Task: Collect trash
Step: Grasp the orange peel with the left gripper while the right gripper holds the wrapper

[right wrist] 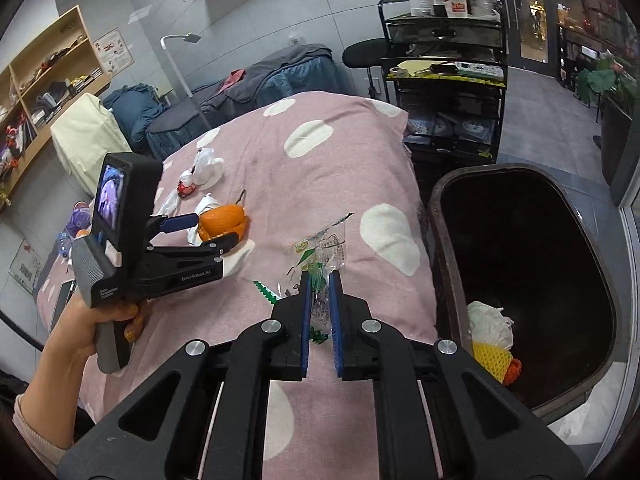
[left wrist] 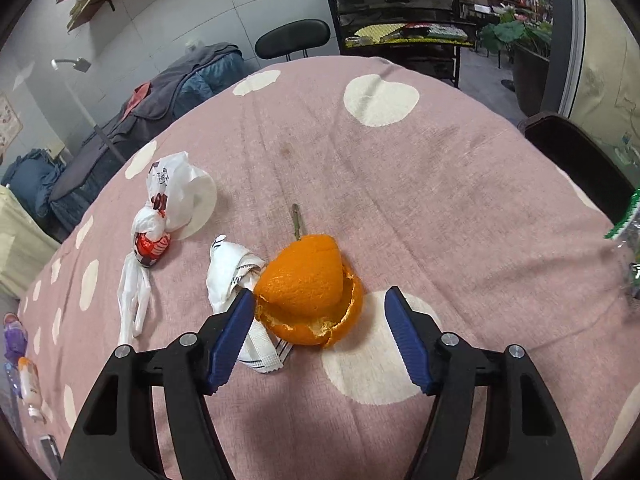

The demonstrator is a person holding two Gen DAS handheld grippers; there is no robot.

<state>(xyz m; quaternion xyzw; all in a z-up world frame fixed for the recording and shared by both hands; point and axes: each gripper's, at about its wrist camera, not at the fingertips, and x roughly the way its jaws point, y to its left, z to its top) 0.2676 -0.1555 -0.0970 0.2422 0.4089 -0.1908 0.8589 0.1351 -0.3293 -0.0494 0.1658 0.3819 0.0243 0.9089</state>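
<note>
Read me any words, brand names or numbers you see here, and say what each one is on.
"GenRobot.AI": on the side of the left tool.
Small white label on its handle: too blurred to read.
Print on the clear wrapper in the right tool: too small.
Print on the white packet, wall posters, cart bottles: unreadable.

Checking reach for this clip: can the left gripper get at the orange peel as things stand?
Probably yes. The left gripper is open, its fingers either side of the orange peel on the tablecloth. Only the white wrapper lies beside the left finger.
</note>
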